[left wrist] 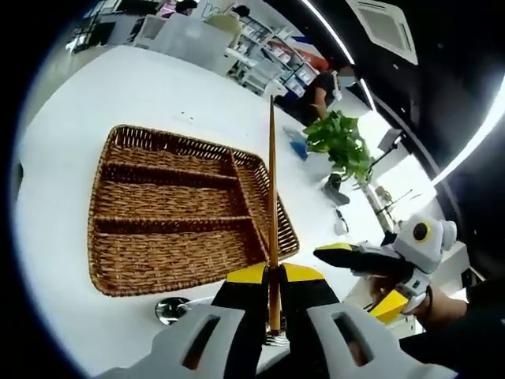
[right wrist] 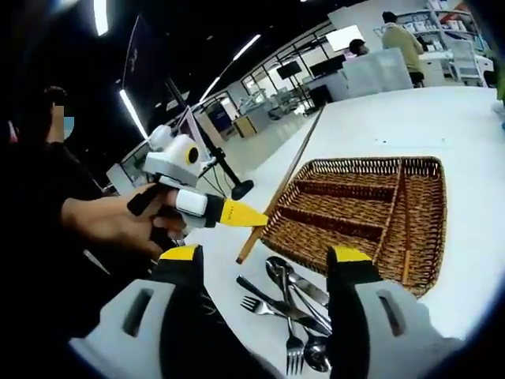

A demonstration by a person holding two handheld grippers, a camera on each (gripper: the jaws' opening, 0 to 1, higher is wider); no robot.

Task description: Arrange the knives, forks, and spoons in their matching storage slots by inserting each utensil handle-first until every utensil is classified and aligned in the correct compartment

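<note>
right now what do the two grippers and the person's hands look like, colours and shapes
Both grippers share one build: pale grey moulded jaw bodies with slotted cut-outs, black inner faces and yellow tips. The left gripper shows this in its own view, and the right gripper matches. Seen from the right gripper view, the left gripper carries a white box with a yellow-ringed round part. The person's hand gripping it comes out of a dark sleeve.

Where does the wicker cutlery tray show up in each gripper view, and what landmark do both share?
Left gripper view: the wicker tray lies left of centre on the white table, just beyond the left gripper, which is shut on a long wooden stick.
Right gripper view: the tray sits right of centre, past the open right gripper and a pile of cutlery.
Shared landmark: the wooden stick, running along the tray's edge.
</note>
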